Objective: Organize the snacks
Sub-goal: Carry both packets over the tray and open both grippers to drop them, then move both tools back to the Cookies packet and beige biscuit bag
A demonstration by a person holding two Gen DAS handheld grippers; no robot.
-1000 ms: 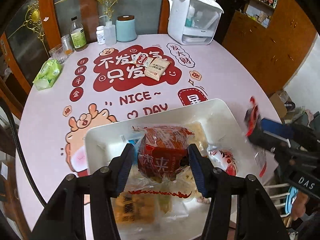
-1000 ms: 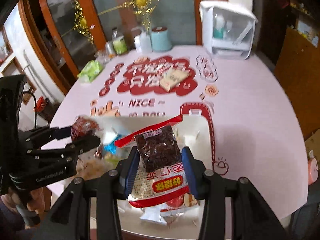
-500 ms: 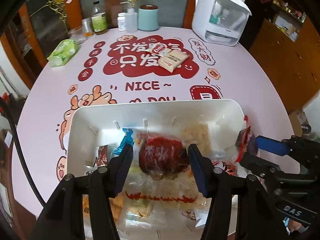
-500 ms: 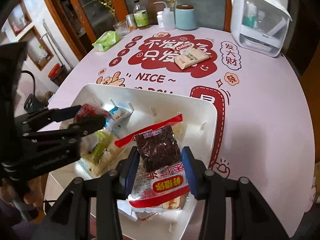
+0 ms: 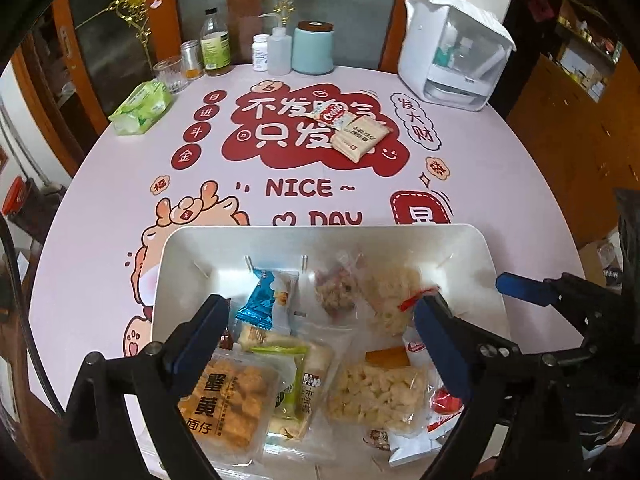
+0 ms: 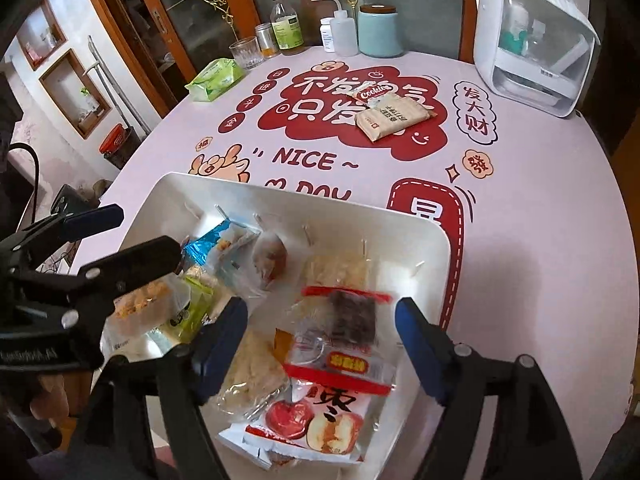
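The white tray (image 5: pixel 320 233) (image 6: pixel 280 196) sits at the table's near edge with several snack packets in it. My left gripper (image 5: pixel 322 316) (image 6: pixel 136 236) hangs over its left half, jaws opening, nothing between them. The round reddish packet (image 5: pixel 334 292) (image 6: pixel 270 260) lies blurred in the tray just beyond its fingertips. My right gripper (image 6: pixel 322 312) (image 5: pixel 472 292) is over the tray's right half, jaws opening. The red date packet (image 6: pixel 340 332) lies between its fingers, untouched by the pads. A cookie packet (image 5: pixel 330 112) (image 6: pixel 374 94) and a beige packet (image 5: pixel 360 136) (image 6: pixel 394 116) rest mid-table.
A white countertop appliance (image 5: pixel 456 52) stands at the back right. Along the back edge are a teal canister (image 5: pixel 314 48), bottles, a glass (image 5: pixel 172 74) and a green tissue pack (image 5: pixel 140 108). The round table's edge curves close on both sides of the tray.
Both grippers have opened wide. The reddish packet dropped from the left gripper into the tray. The date packet slipped out of the right gripper's hold into the tray.
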